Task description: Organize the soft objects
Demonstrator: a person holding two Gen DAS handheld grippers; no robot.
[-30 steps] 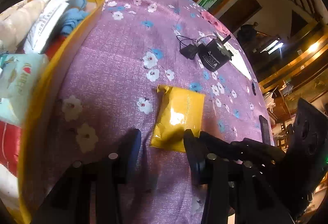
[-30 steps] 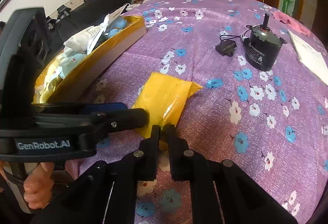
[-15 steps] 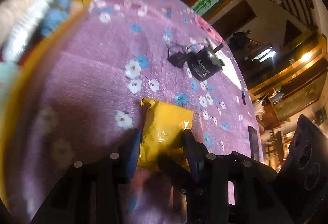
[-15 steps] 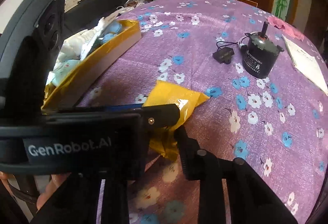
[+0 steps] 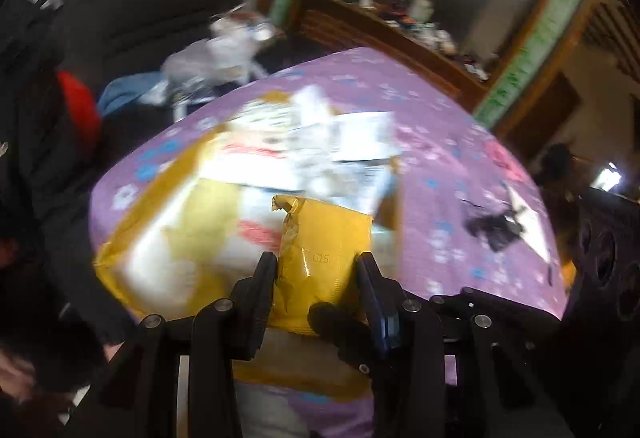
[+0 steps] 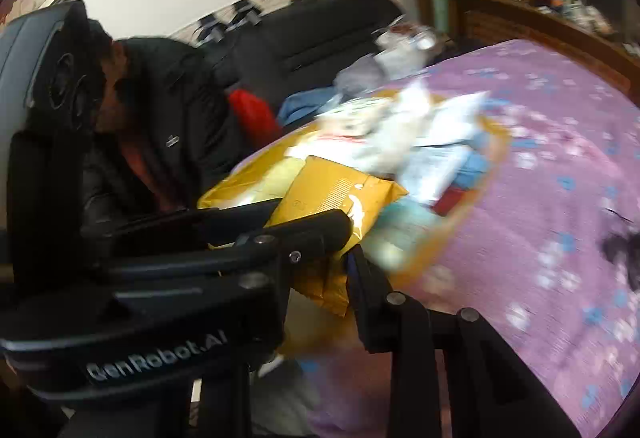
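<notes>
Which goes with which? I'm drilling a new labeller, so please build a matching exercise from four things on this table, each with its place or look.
Things:
1. yellow packet
2. yellow box
3. tablecloth
4. black motor

Place or look:
A. heaped with soft packs
B. on the cloth, apart from the box
C. gripped between the fingers of the left tool
D. purple with a flower print

Pairs: 1-C, 2-A, 3-D, 4-B
</notes>
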